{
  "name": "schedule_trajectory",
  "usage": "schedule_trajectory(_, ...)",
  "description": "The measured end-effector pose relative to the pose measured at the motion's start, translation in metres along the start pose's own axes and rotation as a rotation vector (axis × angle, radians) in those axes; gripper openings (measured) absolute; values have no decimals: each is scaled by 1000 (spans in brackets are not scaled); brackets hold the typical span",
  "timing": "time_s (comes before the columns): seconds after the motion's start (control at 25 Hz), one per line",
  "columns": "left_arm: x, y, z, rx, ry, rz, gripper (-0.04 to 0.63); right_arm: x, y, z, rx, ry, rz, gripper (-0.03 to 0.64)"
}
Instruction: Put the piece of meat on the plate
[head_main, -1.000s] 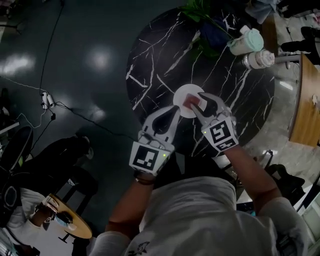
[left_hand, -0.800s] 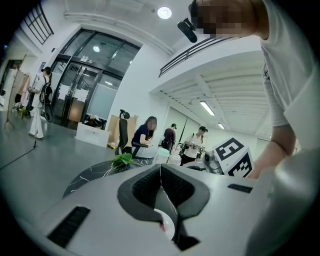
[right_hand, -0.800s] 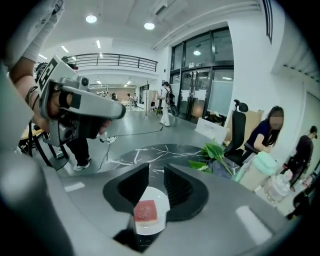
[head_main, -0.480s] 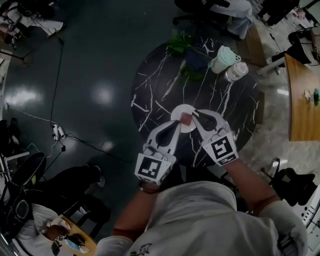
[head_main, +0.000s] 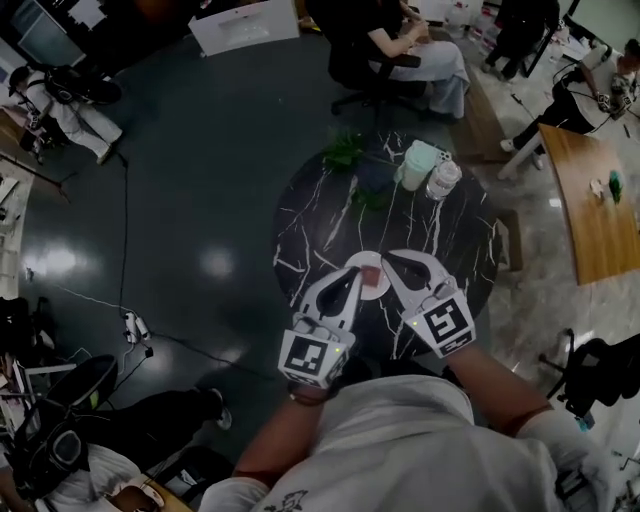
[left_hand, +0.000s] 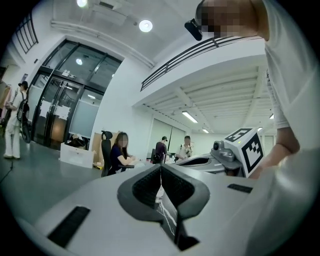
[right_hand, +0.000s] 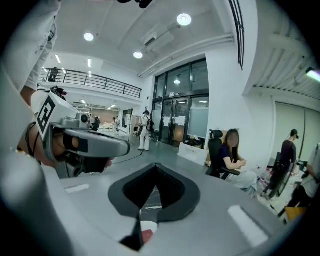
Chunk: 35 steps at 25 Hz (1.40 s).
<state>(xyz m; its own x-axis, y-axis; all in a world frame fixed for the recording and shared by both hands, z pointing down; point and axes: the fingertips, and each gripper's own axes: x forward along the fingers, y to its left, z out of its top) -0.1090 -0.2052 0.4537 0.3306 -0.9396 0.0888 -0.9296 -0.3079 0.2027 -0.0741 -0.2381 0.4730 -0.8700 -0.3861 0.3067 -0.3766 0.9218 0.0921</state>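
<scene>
The piece of meat (head_main: 372, 272), small and reddish, lies on the white plate (head_main: 378, 292) near the front edge of the round black marble table (head_main: 320, 220). Both grippers hang high above it. My left gripper (head_main: 357, 272) is shut and empty, its tips over the plate's left side. My right gripper (head_main: 388, 257) is also shut with nothing in it, just right of the meat. In the right gripper view, the plate (right_hand: 148, 226) and meat (right_hand: 145, 237) show far below through the slot under the closed jaws (right_hand: 156, 167). In the left gripper view the gripper (left_hand: 161, 172) points level across the room.
A green plant (head_main: 345, 150), a mint-coloured cup (head_main: 419, 165) and a clear bottle (head_main: 440, 180) stand at the table's far side. A person sits on a chair (head_main: 400, 50) beyond it. A wooden table (head_main: 595, 205) is at the right. Cables (head_main: 130, 320) cross the dark floor at the left.
Both grippers and the head camera have risen well above the table. The right jaws, open over the plate a second ago, have closed empty. The meat stays on the plate.
</scene>
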Motion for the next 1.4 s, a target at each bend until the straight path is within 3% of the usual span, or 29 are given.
schedule_trajectory(0.56, -19, -50, 90, 95, -99, -91, 6, -72, 12, 102, 103, -206, -154, 2)
schedule_trajectory(0.96, -41, -81, 124, 139, -130, -133, 6, -111, 27, 131, 131, -281, -232, 2)
schedule_trajectory(1.4, -53, -86, 131, 147, -141, -154, 6, -118, 40, 139, 122, -298, -253, 2)
